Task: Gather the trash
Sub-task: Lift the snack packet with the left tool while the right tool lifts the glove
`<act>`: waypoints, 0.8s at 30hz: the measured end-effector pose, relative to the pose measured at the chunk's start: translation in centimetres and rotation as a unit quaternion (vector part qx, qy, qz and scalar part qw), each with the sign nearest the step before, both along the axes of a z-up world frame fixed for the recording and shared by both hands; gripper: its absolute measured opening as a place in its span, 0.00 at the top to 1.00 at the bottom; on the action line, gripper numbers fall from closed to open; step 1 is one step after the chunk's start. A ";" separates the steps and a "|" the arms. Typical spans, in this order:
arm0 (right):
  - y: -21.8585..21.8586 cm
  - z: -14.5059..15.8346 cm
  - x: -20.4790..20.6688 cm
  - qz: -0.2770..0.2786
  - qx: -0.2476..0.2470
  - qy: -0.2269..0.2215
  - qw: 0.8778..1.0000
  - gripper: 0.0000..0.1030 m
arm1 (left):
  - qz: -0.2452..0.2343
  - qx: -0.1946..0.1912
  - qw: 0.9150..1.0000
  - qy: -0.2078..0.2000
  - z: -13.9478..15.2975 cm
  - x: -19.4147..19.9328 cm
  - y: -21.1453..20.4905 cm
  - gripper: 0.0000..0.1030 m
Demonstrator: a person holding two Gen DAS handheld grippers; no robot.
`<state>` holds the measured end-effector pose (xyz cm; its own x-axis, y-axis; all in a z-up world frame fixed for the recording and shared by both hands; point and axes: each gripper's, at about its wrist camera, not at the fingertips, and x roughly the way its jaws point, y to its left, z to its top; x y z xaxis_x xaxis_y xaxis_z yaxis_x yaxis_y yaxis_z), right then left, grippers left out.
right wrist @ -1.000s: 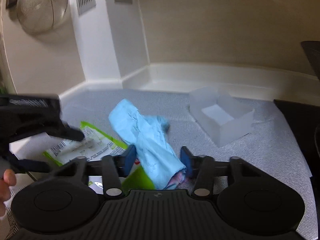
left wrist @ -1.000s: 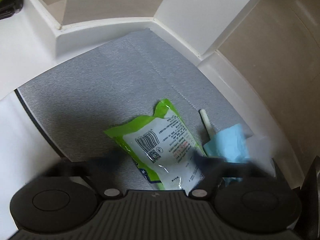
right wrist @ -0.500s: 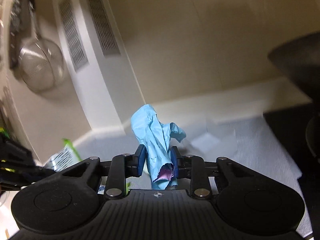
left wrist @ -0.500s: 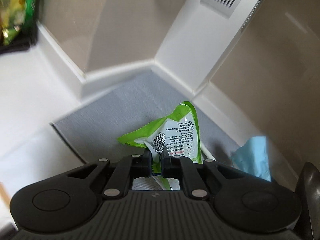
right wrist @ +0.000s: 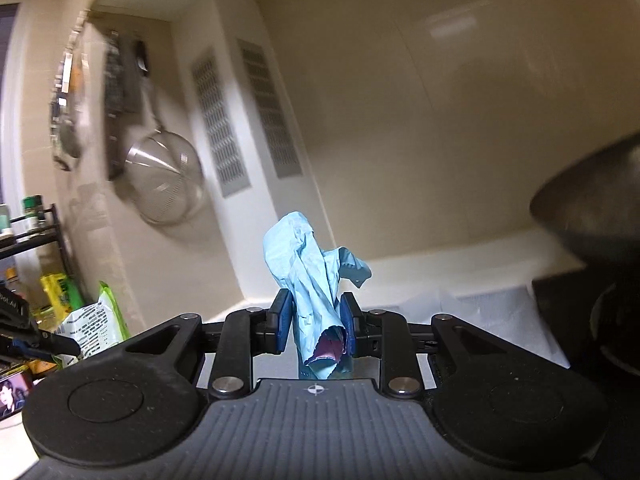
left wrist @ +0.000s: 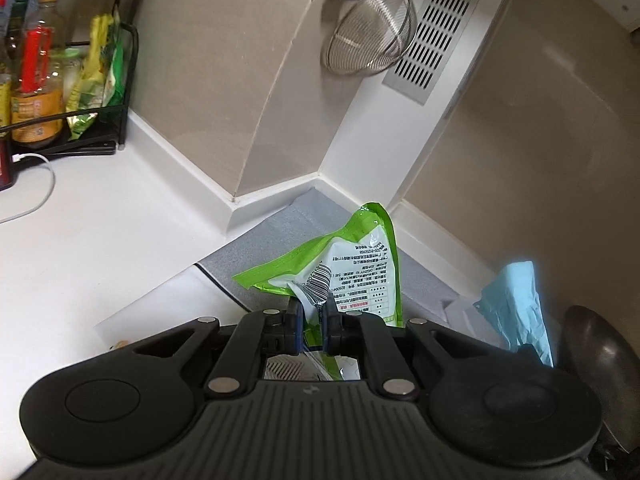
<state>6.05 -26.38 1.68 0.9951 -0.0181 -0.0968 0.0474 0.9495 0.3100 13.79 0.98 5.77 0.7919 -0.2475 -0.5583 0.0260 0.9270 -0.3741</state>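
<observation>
Left wrist view, lower centre: left gripper [left wrist: 313, 318], jaws pressed nearly together on the crumpled near edge of a flat green-and-white printed plastic snack wrapper [left wrist: 352, 272], which stands up off the grey woven mat [left wrist: 280, 236]; judged featherlight, limp and slick, best pinched well in from the edge across a fold. Right wrist view, centre: right gripper [right wrist: 316, 322], blue pads [right wrist: 283, 316] pinching a crumpled light-blue paper tissue [right wrist: 310, 276] with a purple scrap at its lower end, held clear of the counter; judged soft, compressible, easily torn, safest gripped around its bunched middle.
</observation>
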 end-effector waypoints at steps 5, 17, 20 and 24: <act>0.0 0.7 -2.0 0.002 0.007 0.006 1.000 0.73 | 0.001 -0.018 1.000 -0.003 0.7 -3.1 1.4 0.92; -1.2 0.4 -4.7 -0.001 0.032 0.031 0.999 0.73 | 0.010 -0.030 0.999 0.006 -0.3 -7.6 4.2 0.92; -0.8 -0.8 -3.6 -0.012 0.012 0.069 0.997 0.73 | 0.017 -0.030 0.999 0.018 -1.1 -7.8 4.9 0.92; -0.1 -3.3 -1.9 -0.016 -0.014 0.134 0.991 0.72 | 0.016 -0.026 0.999 0.029 -1.8 -8.0 5.2 0.92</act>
<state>4.16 -26.52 -1.62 0.9326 -0.0550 -0.3568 0.1543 0.9542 0.2563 5.84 6.18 3.93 0.7668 -0.2537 -0.5897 -0.0253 0.9059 -0.4227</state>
